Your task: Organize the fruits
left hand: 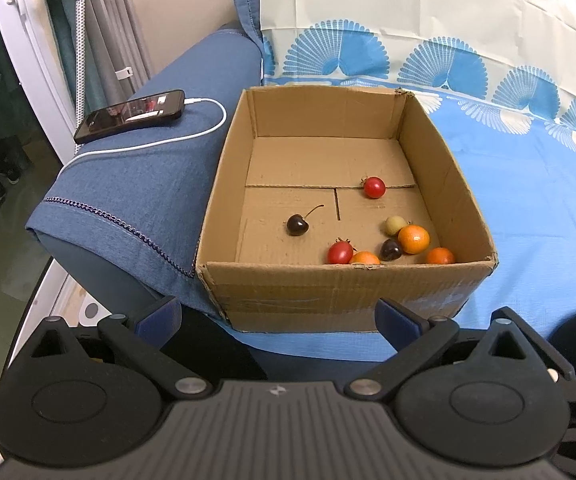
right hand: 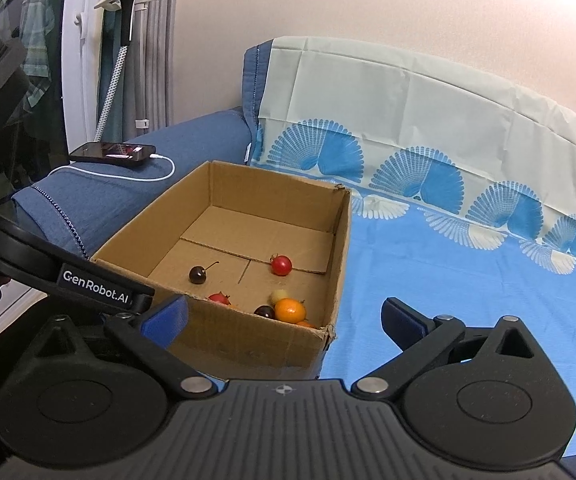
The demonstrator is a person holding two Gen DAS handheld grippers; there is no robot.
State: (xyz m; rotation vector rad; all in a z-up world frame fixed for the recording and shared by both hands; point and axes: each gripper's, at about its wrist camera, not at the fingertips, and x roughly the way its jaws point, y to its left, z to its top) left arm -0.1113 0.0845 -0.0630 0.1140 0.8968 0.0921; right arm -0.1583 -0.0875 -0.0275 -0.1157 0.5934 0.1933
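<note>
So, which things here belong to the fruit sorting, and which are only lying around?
For the job: cardboard box; cherries; red tomatoes; oranges; pale fruit.
Lying about: phone; charging cable; blue patterned sheet.

Left wrist view: looks steeply down, close over near wall of open brown cardboard box [left hand: 339,292].
Right wrist view: shallower, from box's near-right corner [right hand: 248,336].
Shared: box interior, blue patterned sheet [left hand: 527,184].
</note>
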